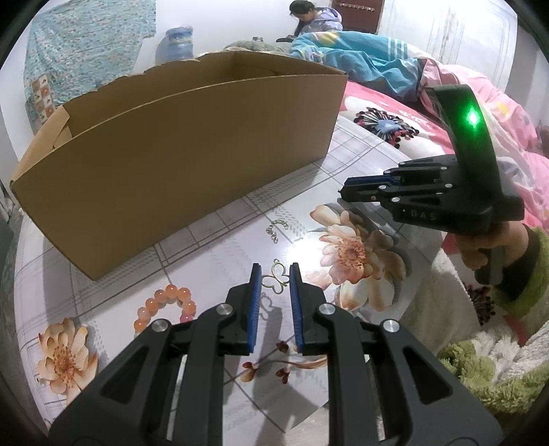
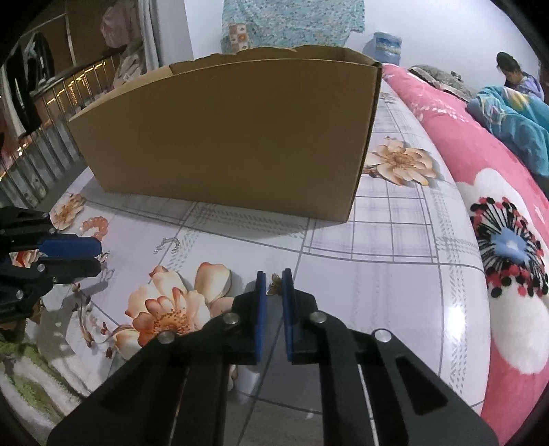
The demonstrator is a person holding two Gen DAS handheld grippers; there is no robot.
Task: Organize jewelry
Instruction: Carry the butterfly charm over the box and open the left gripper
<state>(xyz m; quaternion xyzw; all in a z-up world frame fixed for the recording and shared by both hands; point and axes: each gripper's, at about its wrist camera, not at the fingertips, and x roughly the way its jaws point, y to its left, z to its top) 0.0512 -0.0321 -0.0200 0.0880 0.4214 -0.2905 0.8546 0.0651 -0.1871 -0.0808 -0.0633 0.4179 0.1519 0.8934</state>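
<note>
My left gripper [image 1: 275,269] is shut on a gold wire butterfly pendant [image 1: 276,279] and holds it just above the flowered tablecloth [image 1: 212,260]; the pendant's shadow falls below it. On the cloth to its left lies an orange bead bracelet [image 1: 164,305], and farther off a small silver chain [image 1: 276,228]. My right gripper [image 2: 274,274] is shut on a tiny gold charm [image 2: 274,284] at its fingertips, near the cloth. It also shows in the left wrist view, as the right gripper [image 1: 343,192] held in a hand, jaws together. The left gripper [image 2: 97,255] shows at the left edge.
A long open cardboard box [image 1: 178,144] stands on the table behind the jewelry. A bed with a pink flowered blanket [image 2: 480,178] runs along the right. A person [image 1: 315,19] sits far back. A green fluffy sleeve [image 1: 480,360] is at the lower right.
</note>
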